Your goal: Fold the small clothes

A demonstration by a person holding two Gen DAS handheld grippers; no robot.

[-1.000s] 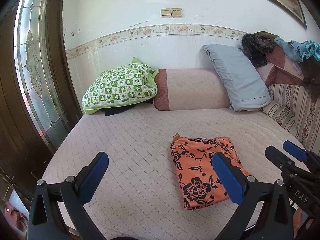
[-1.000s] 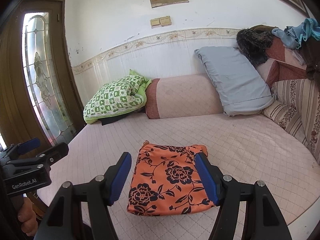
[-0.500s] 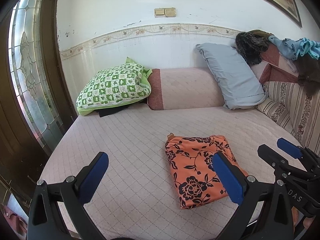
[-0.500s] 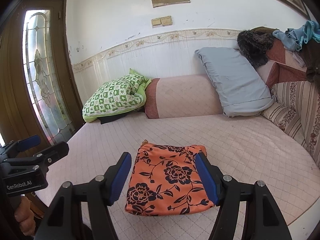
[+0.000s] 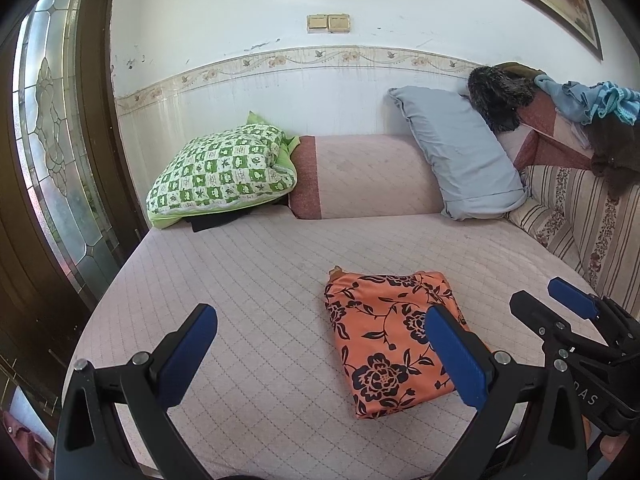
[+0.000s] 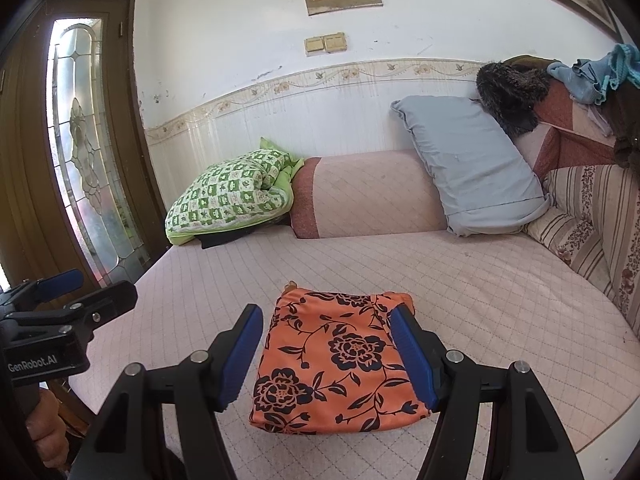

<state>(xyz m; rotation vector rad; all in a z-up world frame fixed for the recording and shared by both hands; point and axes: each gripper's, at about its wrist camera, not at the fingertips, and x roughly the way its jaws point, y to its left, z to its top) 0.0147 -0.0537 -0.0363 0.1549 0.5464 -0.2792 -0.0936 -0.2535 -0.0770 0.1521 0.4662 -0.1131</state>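
Note:
A folded orange cloth with black flowers [image 5: 388, 332] lies flat near the front edge of the pink quilted bed [image 5: 256, 272]. It also shows in the right wrist view [image 6: 340, 360]. My left gripper [image 5: 320, 356] is open and empty, held above the bed to the left of the cloth. My right gripper [image 6: 332, 356] is open and empty, held above the cloth with its blue pads on either side of it. The right gripper also shows at the right edge of the left wrist view [image 5: 568, 312].
A green checked pillow [image 5: 220, 172], a pink bolster [image 5: 368, 176] and a grey pillow [image 5: 460, 152] lie along the back wall. Loose clothes [image 5: 580, 100] are piled on striped cushions [image 5: 592, 216] at the right. A glass door [image 5: 52, 128] stands at the left.
Both grippers have drawn back slightly from the bed, so the folded cloth sits a little farther away. Both stay open. The cloth has not moved.

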